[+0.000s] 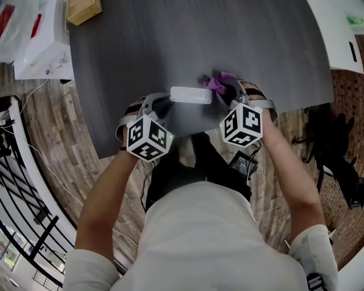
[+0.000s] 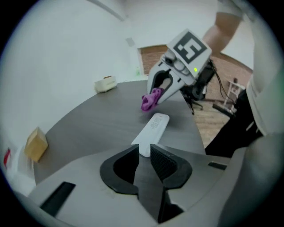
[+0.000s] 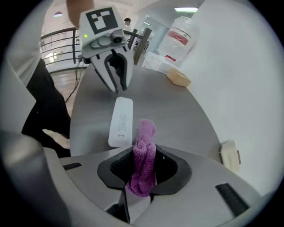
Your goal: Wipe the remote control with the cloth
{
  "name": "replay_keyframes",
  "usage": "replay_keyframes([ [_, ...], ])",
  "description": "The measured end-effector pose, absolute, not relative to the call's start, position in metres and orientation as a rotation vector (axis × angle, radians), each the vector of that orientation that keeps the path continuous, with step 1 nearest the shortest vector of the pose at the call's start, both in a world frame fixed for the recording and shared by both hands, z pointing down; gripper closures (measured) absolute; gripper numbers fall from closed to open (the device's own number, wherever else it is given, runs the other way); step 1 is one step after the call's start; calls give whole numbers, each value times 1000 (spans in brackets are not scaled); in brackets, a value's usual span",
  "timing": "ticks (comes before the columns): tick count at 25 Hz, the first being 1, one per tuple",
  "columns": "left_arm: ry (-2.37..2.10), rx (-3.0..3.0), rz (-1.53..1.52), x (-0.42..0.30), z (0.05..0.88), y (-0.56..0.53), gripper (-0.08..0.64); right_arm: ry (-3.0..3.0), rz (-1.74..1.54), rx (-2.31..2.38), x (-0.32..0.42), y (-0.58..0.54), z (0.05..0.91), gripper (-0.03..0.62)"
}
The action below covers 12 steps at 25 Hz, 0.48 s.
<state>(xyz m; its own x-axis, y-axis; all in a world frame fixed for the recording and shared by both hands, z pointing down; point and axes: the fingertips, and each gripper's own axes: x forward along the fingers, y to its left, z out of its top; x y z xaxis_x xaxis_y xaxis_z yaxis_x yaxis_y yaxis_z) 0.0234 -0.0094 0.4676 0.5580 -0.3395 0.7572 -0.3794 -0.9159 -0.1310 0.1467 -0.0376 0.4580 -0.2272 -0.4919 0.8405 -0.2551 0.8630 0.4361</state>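
In the head view the white remote control lies crosswise near the front edge of the grey table. My left gripper is shut on its left end; in the left gripper view the remote control runs away from the left gripper, its near end pinched between the jaws. My right gripper is shut on a bunched purple cloth. In the right gripper view the cloth stands up out of the right gripper, just right of the remote control. Whether cloth and remote touch I cannot tell.
A wooden block and a white box sit at the table's far left. A small cream object sits at the far edge. The table's front edge is close under both grippers, with wood floor and a black chair beyond.
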Motion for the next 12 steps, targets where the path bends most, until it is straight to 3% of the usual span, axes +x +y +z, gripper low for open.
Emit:
replay_keyframes([
  [4,-721,2430,1046,24,473,17,483,-1832,-157,507,133,-29,477,491],
  [12,-635,2439,1064,37,488,-3,483,-1860,44,498,110,28,477,492],
])
